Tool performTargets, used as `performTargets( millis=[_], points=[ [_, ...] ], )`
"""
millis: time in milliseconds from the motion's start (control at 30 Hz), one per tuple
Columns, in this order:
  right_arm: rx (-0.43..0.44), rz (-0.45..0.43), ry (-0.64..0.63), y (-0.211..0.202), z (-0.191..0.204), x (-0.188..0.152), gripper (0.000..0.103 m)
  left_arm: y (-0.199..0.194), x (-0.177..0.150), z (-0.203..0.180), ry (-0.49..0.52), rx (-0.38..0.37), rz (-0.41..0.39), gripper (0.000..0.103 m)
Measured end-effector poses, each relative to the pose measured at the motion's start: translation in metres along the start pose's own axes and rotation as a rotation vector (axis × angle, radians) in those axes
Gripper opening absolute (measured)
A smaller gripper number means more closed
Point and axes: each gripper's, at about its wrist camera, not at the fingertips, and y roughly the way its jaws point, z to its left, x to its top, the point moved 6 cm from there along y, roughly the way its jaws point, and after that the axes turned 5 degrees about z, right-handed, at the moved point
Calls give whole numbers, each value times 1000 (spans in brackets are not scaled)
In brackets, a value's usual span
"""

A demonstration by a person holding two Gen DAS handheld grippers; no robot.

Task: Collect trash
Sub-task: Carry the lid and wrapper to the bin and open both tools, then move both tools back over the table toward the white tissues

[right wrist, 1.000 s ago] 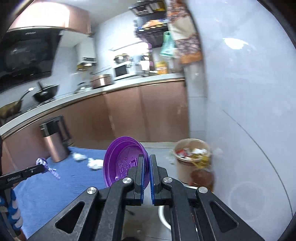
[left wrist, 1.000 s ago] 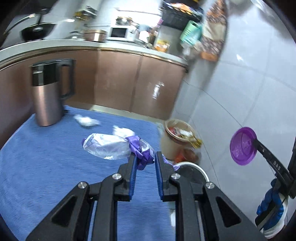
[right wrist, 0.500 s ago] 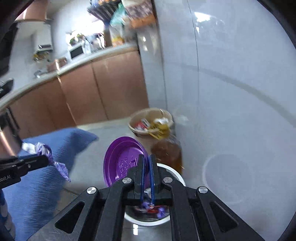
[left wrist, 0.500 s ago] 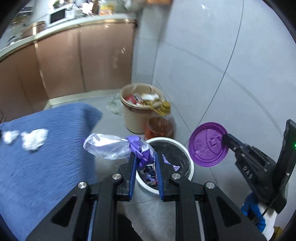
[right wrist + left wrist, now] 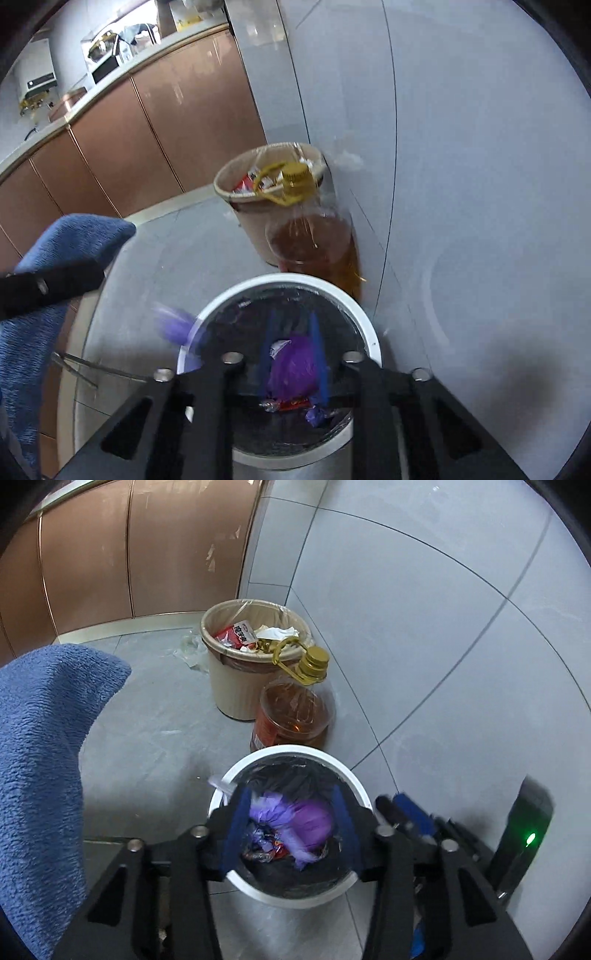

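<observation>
A white trash bin (image 5: 236, 771) with a black liner stands on the floor below both grippers; it also shows in the right wrist view (image 5: 354, 299). My left gripper (image 5: 291, 823) is open above the bin, with the purple-tied plastic wrapper (image 5: 269, 812) blurred between its fingers, over the trash. My right gripper (image 5: 293, 354) is open above the bin, and the purple lid (image 5: 291, 369) lies below it among wrappers. A purple blur (image 5: 173, 321) shows at the bin's left rim.
A beige bin (image 5: 236, 679) full of trash and a large oil bottle (image 5: 295, 716) stand against the tiled wall behind the white bin. The blue cloth table's corner (image 5: 44, 738) is at the left. Brown cabinets run along the back.
Both grippers swung from the table to above the white bin and opened. The wrapper and the purple lid left the fingers and dropped toward the bin.
</observation>
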Motion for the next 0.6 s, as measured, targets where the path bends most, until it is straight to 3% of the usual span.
performTargets(
  millis=[100, 267, 533, 600],
  points=[
    [3, 5, -6, -1, 3, -6, 27, 0, 3, 0, -14, -15, -2, 47],
    [8, -18, -29, -11, 13, -3, 36, -24, 0, 3, -15, 31, -53, 47],
    [18, -106, -64, -60, 37, 1, 57, -99, -18, 20, -29, 220, -207, 54],
    [31, -133, -78, -79, 46, 0, 58, -117, -26, 23, -32, 257, -239, 54]
  ],
)
